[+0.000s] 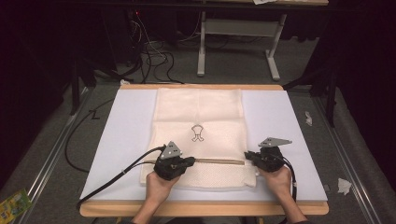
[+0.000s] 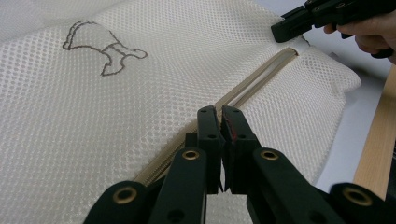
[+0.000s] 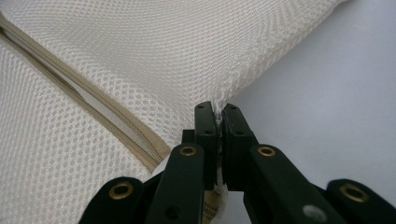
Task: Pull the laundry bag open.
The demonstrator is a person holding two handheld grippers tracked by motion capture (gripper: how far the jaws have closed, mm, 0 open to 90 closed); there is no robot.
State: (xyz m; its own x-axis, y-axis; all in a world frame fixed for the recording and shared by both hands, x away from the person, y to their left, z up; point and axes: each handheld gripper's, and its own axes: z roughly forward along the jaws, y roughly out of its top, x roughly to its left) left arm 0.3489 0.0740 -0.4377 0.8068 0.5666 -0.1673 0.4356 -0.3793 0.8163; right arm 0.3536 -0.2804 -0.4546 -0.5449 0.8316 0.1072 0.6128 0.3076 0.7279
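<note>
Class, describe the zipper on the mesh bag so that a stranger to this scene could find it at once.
On the white board covering the table lies a cream mesh bag. Near its edge closest to the person, a tan zipper runs straight between the left gripper and the right gripper. It is the bag's one smooth, darker strip, below the small outline drawing.

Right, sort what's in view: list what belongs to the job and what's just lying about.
In the job:
- mesh bag
- its zipper
- left tool, closed at the zipper
- right tool, clamped on the bag's edge

Lying about:
- paper scraps on the floor
- green packet
- floor cables
</note>
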